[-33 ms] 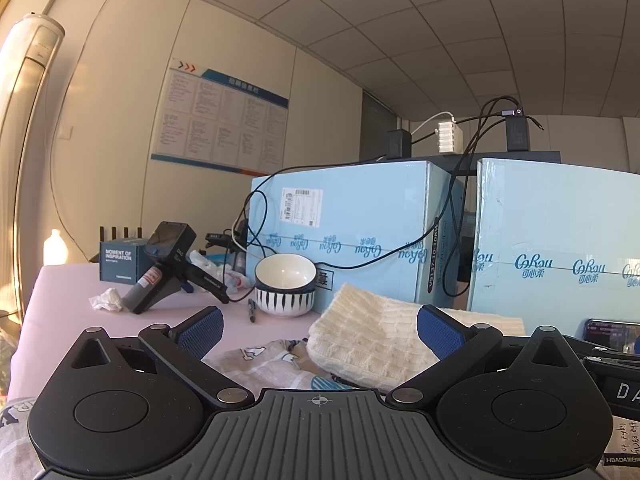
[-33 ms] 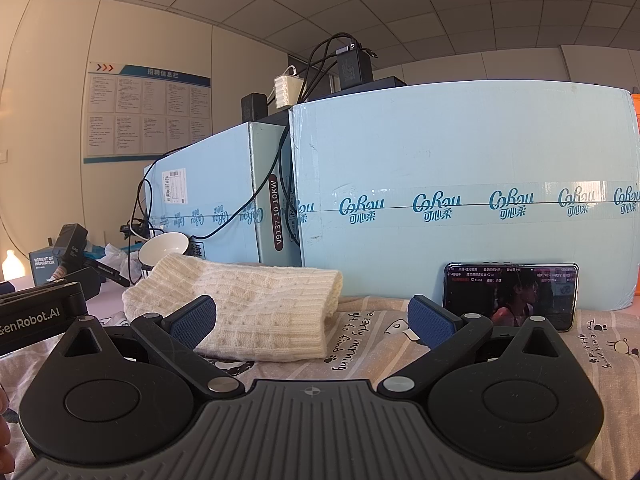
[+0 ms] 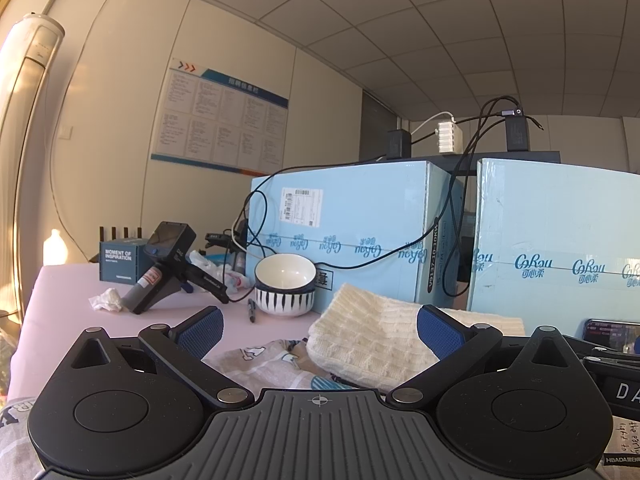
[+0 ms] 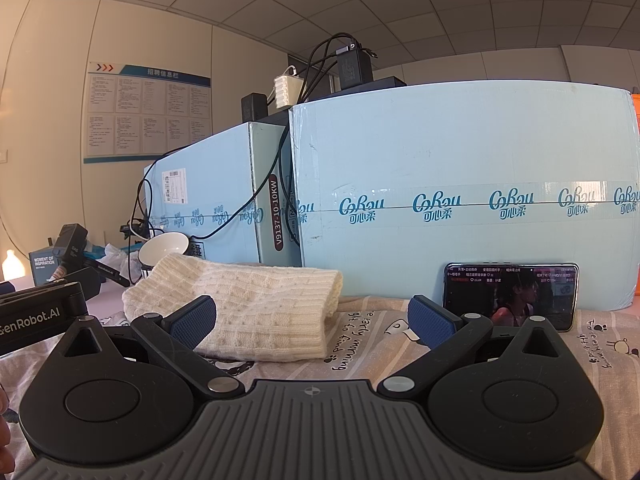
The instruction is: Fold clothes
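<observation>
Both claws gape wide, gripping nothing: left gripper (image 3: pixel 318 330), right gripper (image 4: pixel 312 320). The folded cream knitted sweater (image 4: pixel 248 312) lies on the printed cloth (image 4: pixel 360 344), near the pale-blue cartons (image 4: pixel 460 184).

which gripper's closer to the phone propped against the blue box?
Right. The right gripper points at the space just left of the phone, which stands close ahead. From the left gripper, the phone sits at the far right edge, beyond the cream knit.
</observation>
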